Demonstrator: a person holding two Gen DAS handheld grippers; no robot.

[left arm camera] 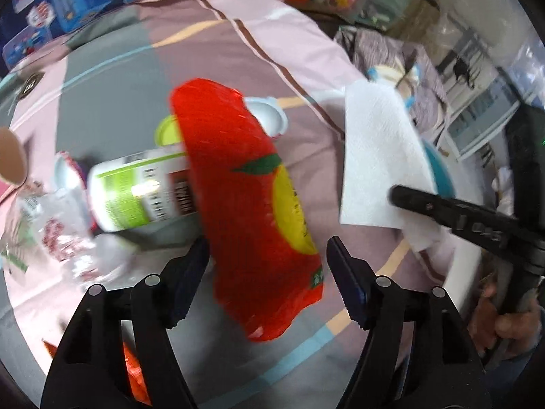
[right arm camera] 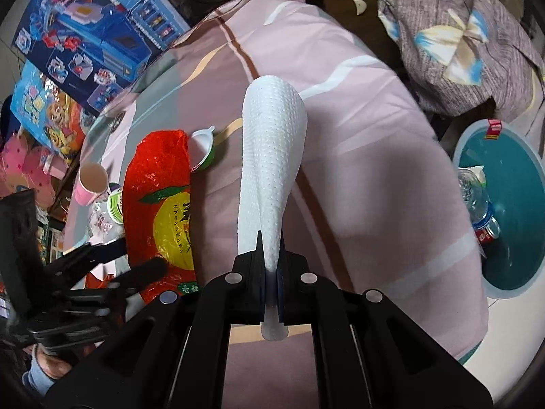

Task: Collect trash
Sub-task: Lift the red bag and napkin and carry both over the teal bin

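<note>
A red plastic bag with a yellow circle (left arm camera: 245, 201) lies on the pink and grey cloth; it also shows in the right wrist view (right arm camera: 160, 204). My left gripper (left arm camera: 267, 266) is open, its fingers on either side of the bag's near end. My right gripper (right arm camera: 270, 248) is shut on a white paper towel (right arm camera: 269, 156), held above the cloth; the towel also shows in the left wrist view (left arm camera: 378, 167). A green-labelled bottle (left arm camera: 143, 191), a white yogurt cup (right arm camera: 202, 148) and clear wrappers (left arm camera: 54, 235) lie beside the bag.
A teal bin (right arm camera: 511, 211) stands at the right of the bed with a plastic bottle (right arm camera: 480, 211) inside. A pink paper cup (right arm camera: 90, 184) stands at the left. Toy boxes (right arm camera: 92, 24) lean at the back left. A grey garment (right arm camera: 460, 44) lies at the back right.
</note>
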